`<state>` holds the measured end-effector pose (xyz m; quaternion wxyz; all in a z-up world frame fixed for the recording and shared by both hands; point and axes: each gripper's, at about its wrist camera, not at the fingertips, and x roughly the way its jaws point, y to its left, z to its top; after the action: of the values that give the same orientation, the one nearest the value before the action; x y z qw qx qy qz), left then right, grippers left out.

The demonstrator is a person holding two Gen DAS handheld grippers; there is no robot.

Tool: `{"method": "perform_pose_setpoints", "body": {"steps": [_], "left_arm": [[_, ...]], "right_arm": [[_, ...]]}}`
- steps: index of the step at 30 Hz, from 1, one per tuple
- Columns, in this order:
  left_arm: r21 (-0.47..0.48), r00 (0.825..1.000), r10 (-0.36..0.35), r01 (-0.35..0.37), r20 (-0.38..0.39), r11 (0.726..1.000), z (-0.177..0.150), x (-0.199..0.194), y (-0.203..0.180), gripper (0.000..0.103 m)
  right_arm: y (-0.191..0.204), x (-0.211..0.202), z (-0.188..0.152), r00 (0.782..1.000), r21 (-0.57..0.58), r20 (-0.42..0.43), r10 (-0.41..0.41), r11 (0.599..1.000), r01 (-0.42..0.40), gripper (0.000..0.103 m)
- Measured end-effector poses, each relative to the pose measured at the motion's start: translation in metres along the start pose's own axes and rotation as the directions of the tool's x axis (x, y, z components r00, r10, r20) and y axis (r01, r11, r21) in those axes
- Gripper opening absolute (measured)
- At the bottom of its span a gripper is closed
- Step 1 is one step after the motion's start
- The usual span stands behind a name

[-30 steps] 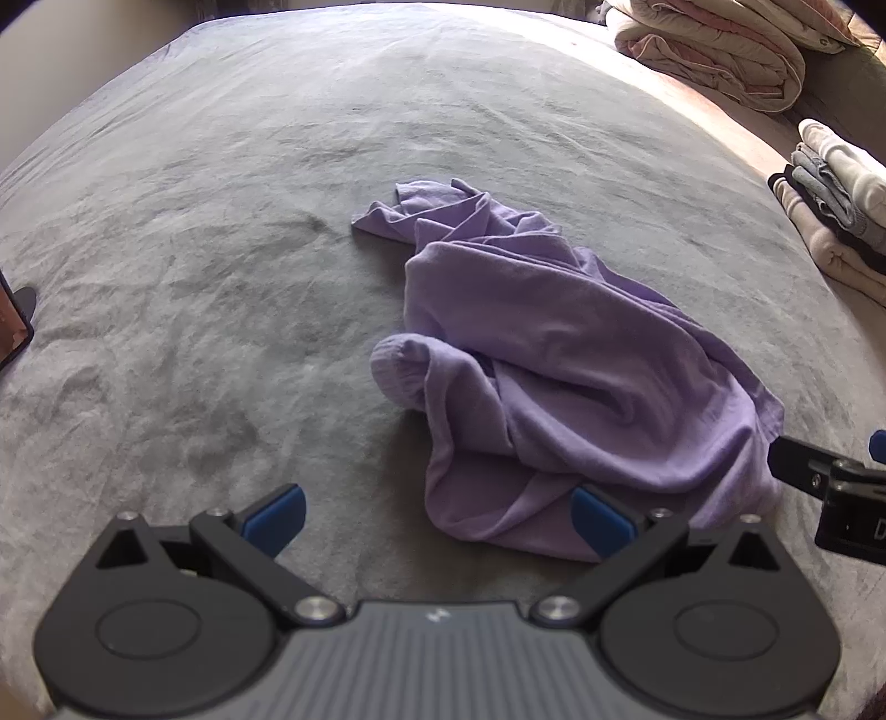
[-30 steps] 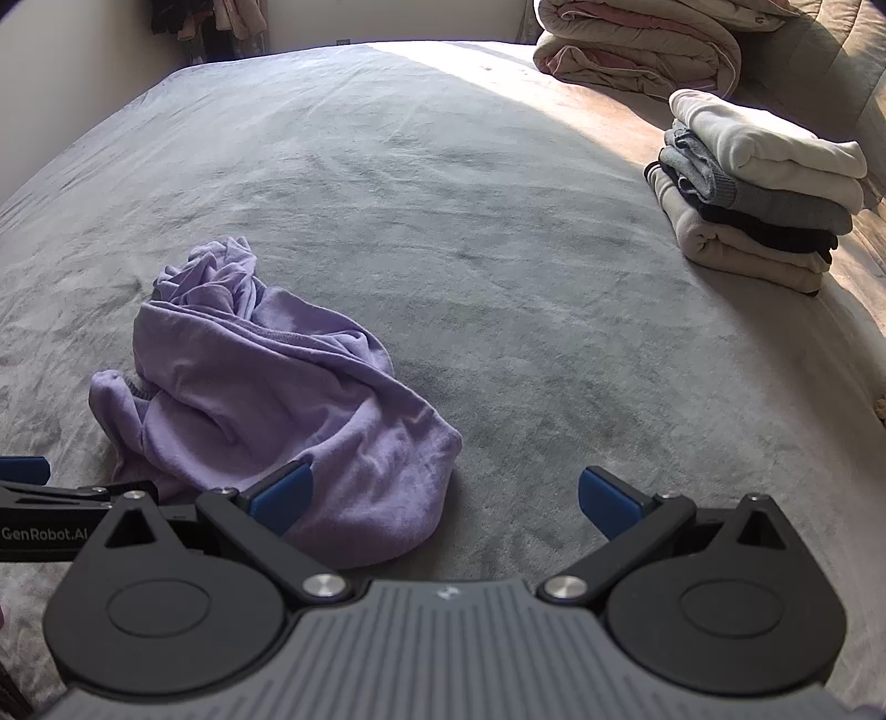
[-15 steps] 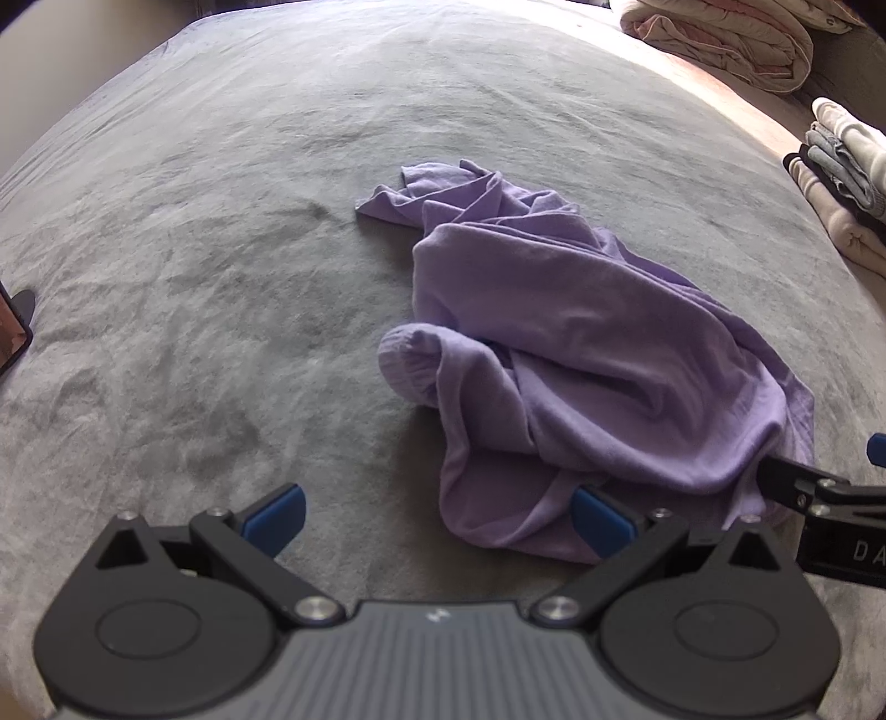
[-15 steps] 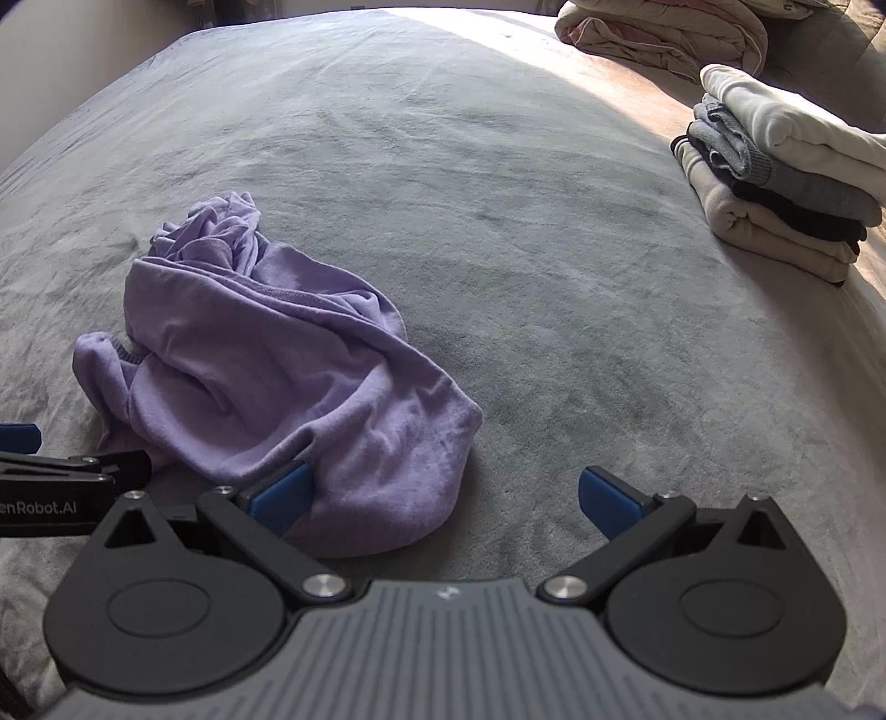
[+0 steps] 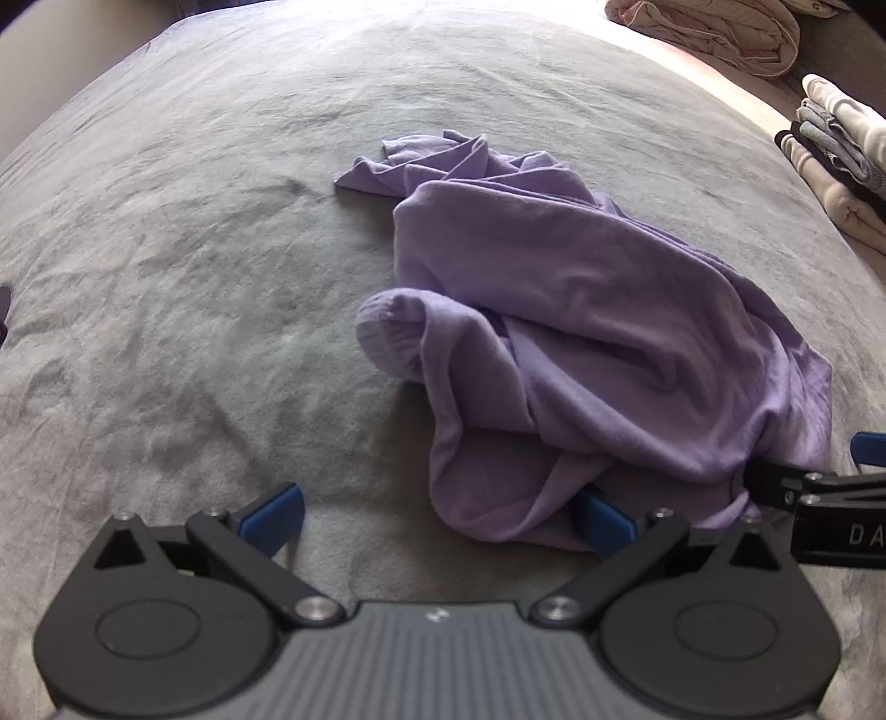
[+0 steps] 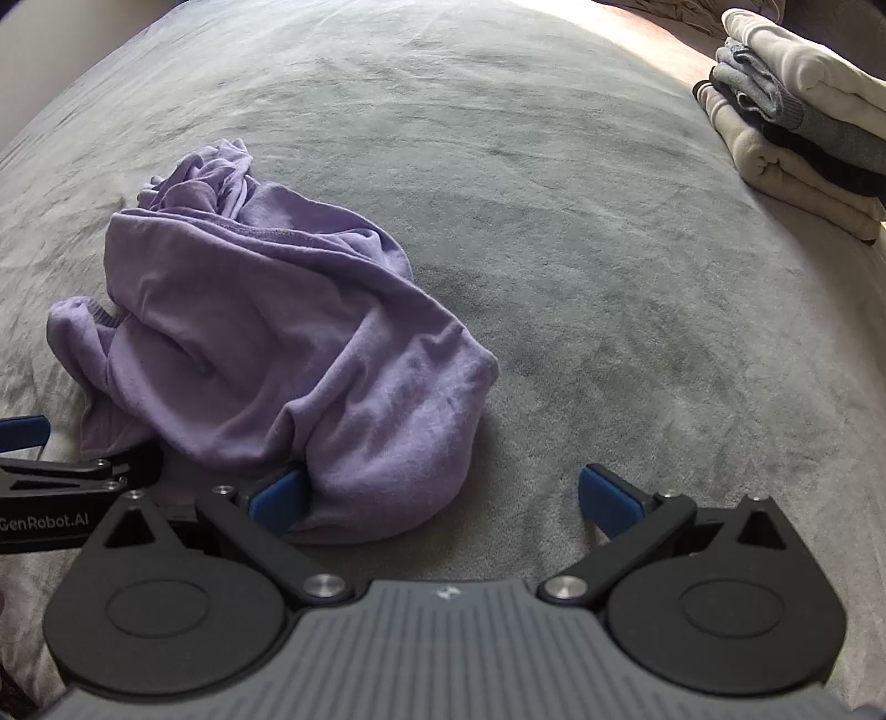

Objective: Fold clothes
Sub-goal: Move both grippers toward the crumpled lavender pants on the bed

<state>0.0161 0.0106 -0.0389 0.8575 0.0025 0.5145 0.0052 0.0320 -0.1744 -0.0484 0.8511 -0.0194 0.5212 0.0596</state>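
Observation:
A crumpled lilac top lies in a heap on the grey bed cover, a rolled cuff sticking out to its left. My left gripper is open at the heap's near edge; its right blue pad sits against the cloth. In the right wrist view the same lilac top fills the left half. My right gripper is open too, its left pad touching the near hem, its right pad over bare cover. Each gripper's tip shows at the edge of the other's view.
A stack of folded clothes in cream, grey and dark tones stands at the right edge of the bed. A folded pink and cream quilt lies at the far right. A dark object peeks in at the left edge.
Both grippers have come down and forward toward the lilac top, which now looms larger. Their inner pads now touch its near edge. Both stay open.

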Motion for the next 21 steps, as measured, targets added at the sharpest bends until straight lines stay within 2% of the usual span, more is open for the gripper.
{"method": "perform_pose_setpoints", "body": {"steps": [4,7,13,15,21], "left_arm": [[0.025,0.999,-0.009,0.008,0.052,1.0,-0.006,-0.002,0.001,0.103],[0.033,0.998,-0.034,0.032,0.054,0.999,-0.004,-0.005,0.006,0.103],[-0.062,0.984,-0.152,0.158,0.098,0.985,0.007,-0.022,0.027,0.096],[-0.081,0.978,-0.174,0.183,0.114,0.98,0.011,-0.024,0.031,0.094],[-0.112,0.976,-0.176,0.191,0.125,0.975,0.027,-0.02,0.044,0.087]], "right_arm": [[0.0,0.002,-0.007,1.0,-0.018,0.022,0.009,1.0,-0.008,0.103],[0.001,0.001,-0.01,0.999,-0.051,0.03,0.018,0.999,-0.016,0.103],[-0.006,-0.007,-0.003,0.997,-0.029,0.03,0.071,0.997,-0.07,0.103],[-0.007,-0.012,-0.002,0.995,-0.018,0.052,0.09,0.996,-0.089,0.1],[-0.01,-0.021,0.013,0.984,-0.003,0.133,0.12,0.993,-0.121,0.087]]}}
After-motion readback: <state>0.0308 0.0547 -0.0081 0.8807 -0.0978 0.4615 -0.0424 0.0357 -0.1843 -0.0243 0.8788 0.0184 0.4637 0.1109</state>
